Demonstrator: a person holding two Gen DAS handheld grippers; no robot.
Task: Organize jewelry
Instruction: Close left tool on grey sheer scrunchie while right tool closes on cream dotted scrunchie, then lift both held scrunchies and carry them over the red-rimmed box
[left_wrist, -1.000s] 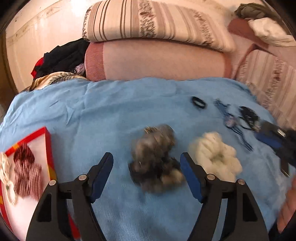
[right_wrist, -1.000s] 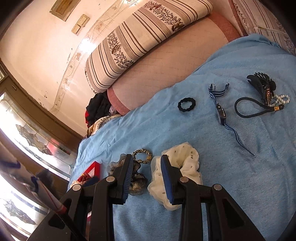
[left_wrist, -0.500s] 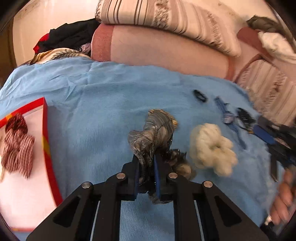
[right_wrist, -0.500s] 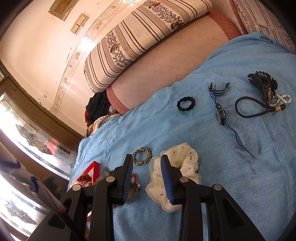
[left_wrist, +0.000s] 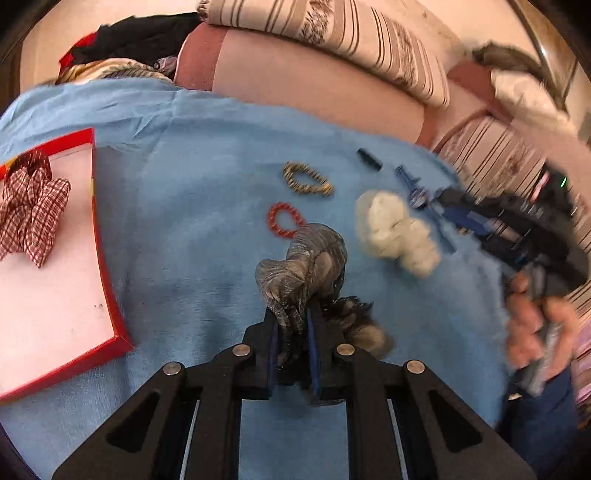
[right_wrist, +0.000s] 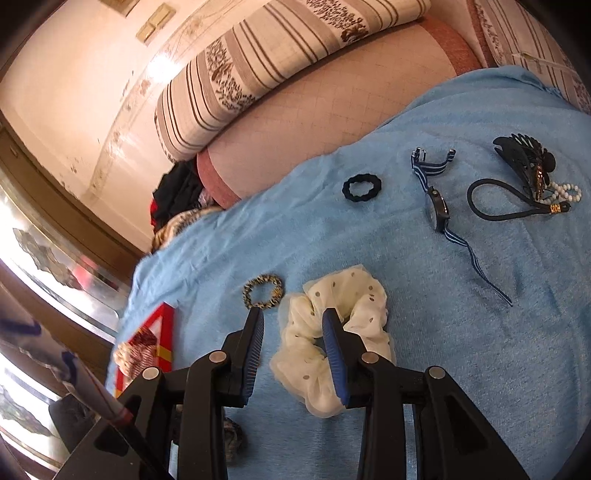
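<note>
At nine o'clock in the left wrist view sits the red tray (left_wrist: 110, 317). The left tongs (left_wrist: 291, 332) are pinched tight on the grey scrunchie (left_wrist: 306, 266), lifted over the blue cloth (left_wrist: 184, 221). The right tongs (right_wrist: 293, 339) gape wide, one finger touching the cream scrunchie (right_wrist: 332, 354) at centre.

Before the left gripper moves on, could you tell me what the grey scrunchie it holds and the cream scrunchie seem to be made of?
The grey scrunchie, pinched in the left gripper, looks like thin crinkled fabric with a slight sheen: fine pleats, and it droops. The cream scrunchie seems to be sheer, matte fabric, perhaps chiffon or organza, with small grey dots; its ruffled edges look translucent over the blue cloth.
</note>
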